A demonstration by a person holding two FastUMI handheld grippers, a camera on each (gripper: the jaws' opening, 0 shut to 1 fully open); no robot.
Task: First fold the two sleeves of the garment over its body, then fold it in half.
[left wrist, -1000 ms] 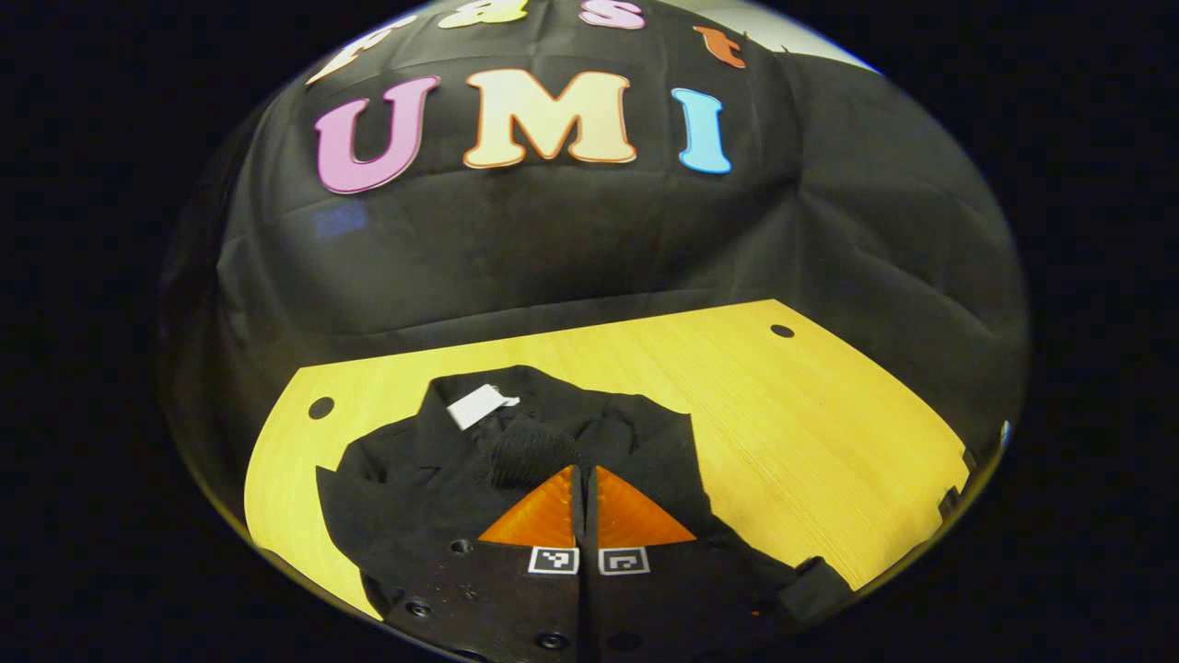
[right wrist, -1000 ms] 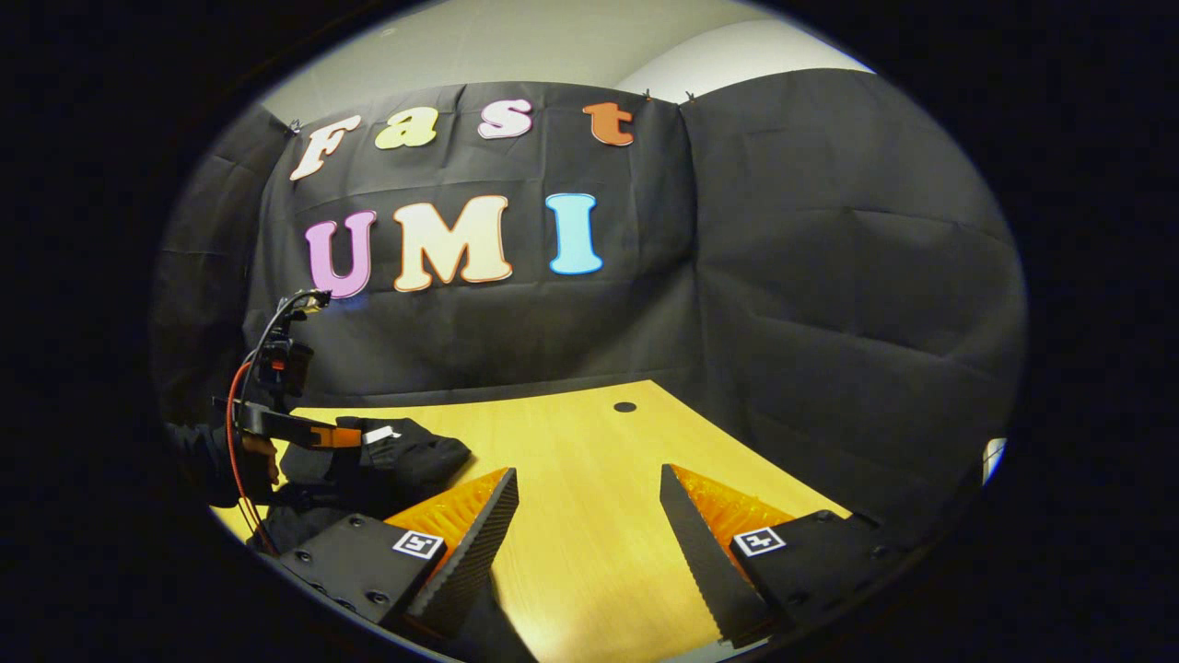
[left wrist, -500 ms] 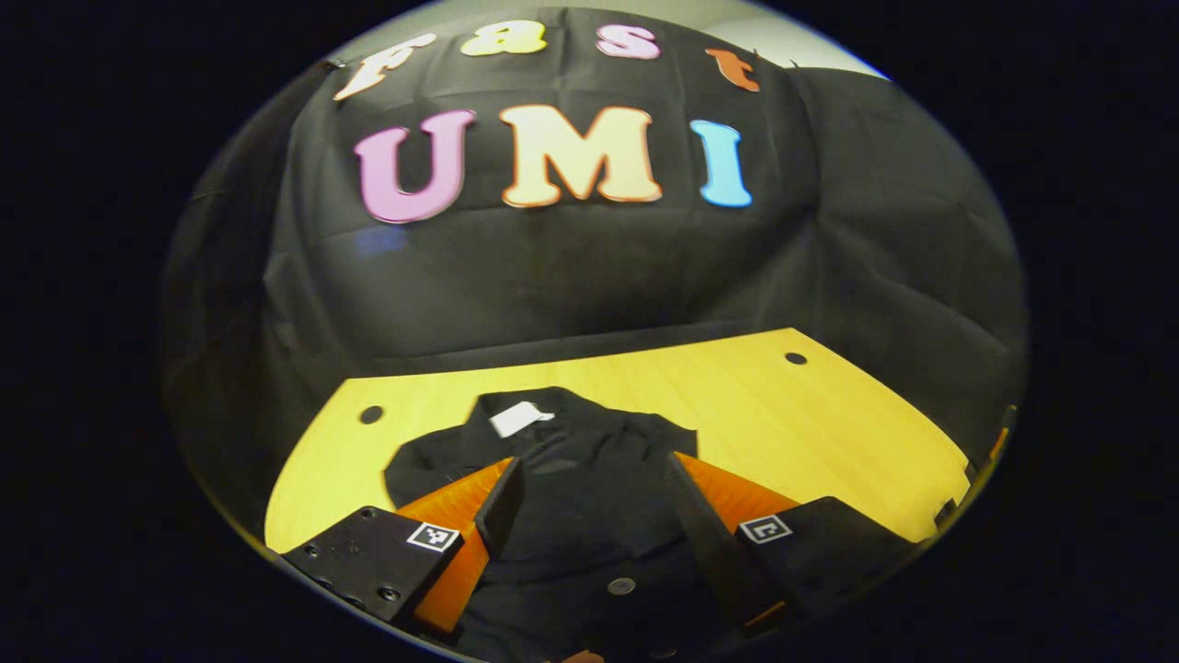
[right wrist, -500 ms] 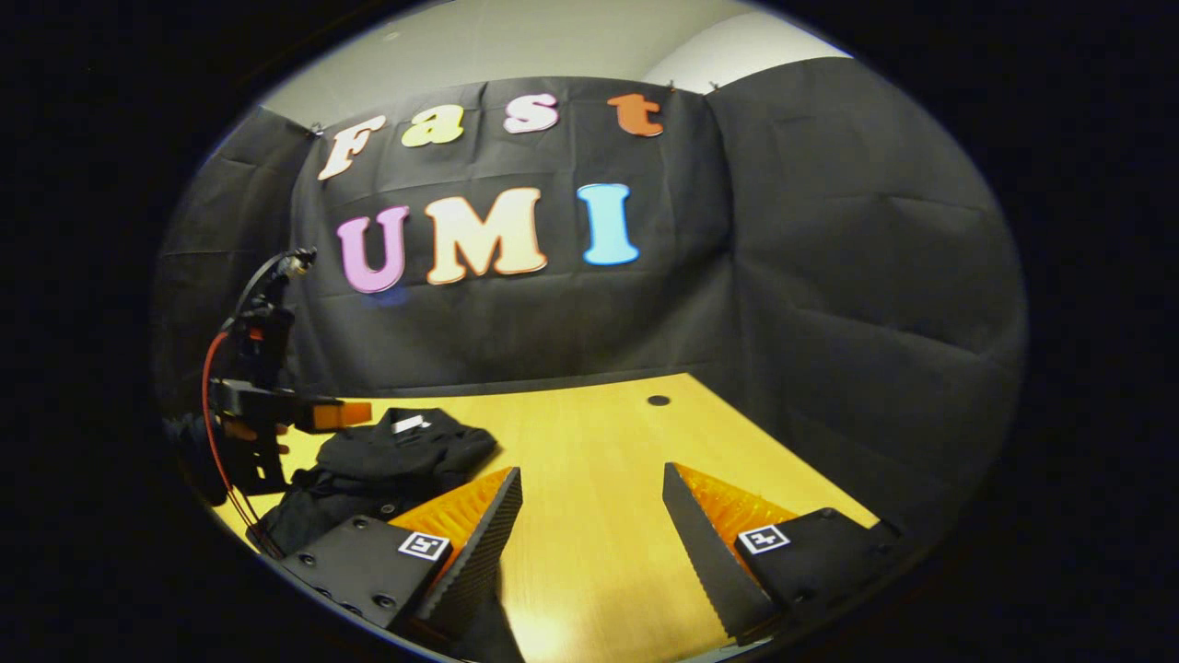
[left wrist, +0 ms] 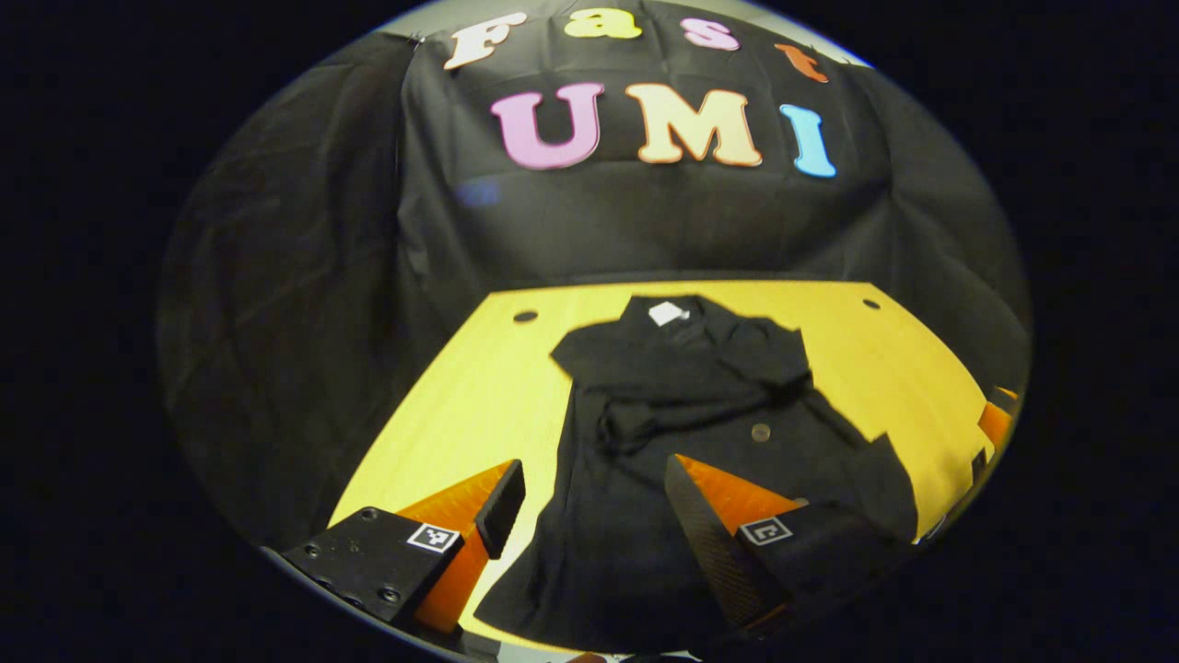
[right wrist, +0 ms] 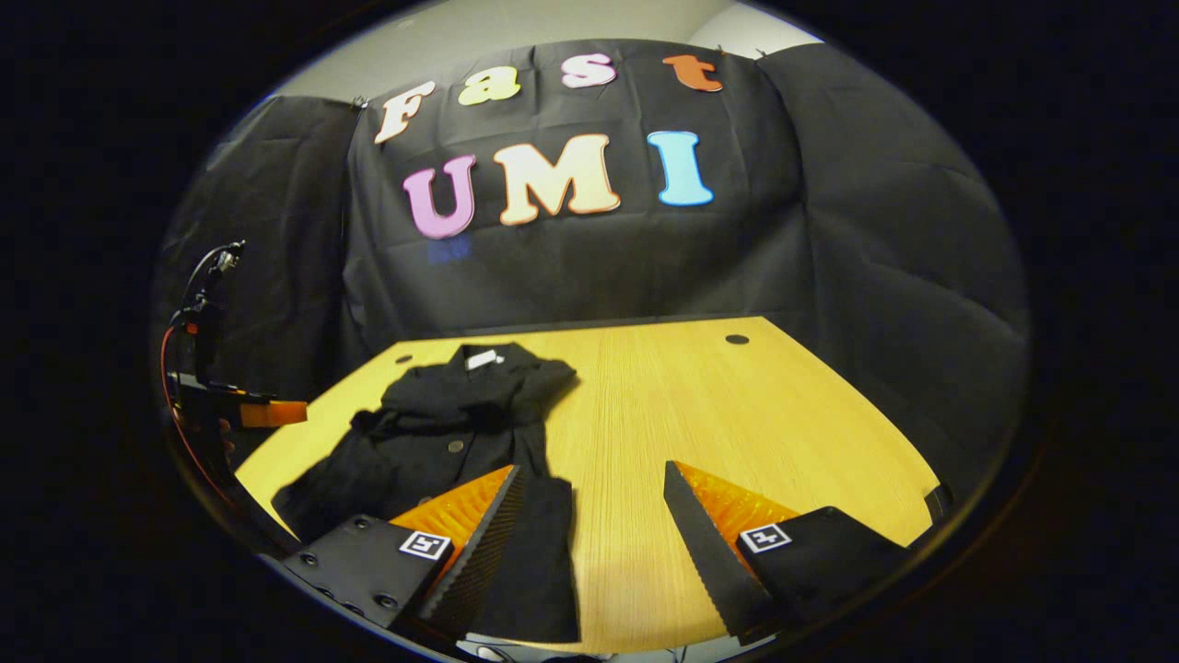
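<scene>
Black fabric, one item: the garment (left wrist: 686, 419) is lying flat on the yellow wooden table (left wrist: 461, 396) in the left gripper view, collar and white tag (left wrist: 667, 313) pointing toward the booth wall, hem toward the camera. One sleeve (left wrist: 686, 410) is resting bunched across the chest, which suggests the first sleeve fold is already made; the other sleeve (left wrist: 861, 465) is trailing out toward the table's near right edge, seemingly left for the next fold. The left gripper (left wrist: 589, 502) is hovering above the garment's lower body with its jaws standing wide apart and gripping nothing, probably because it has no cloth to carry at this stage. In the right gripper view, the garment (right wrist: 442, 424) is sitting on the left part of the table (right wrist: 718, 405), and the unfolded sleeve (right wrist: 539, 552) is running down just beside one finger of the right gripper (right wrist: 594, 543). That gripper's jaws are gaping wide and empty, apparently lining up to take the sleeve. The left gripper (right wrist: 262, 414) is hanging at the far left, off the table's edge.
</scene>
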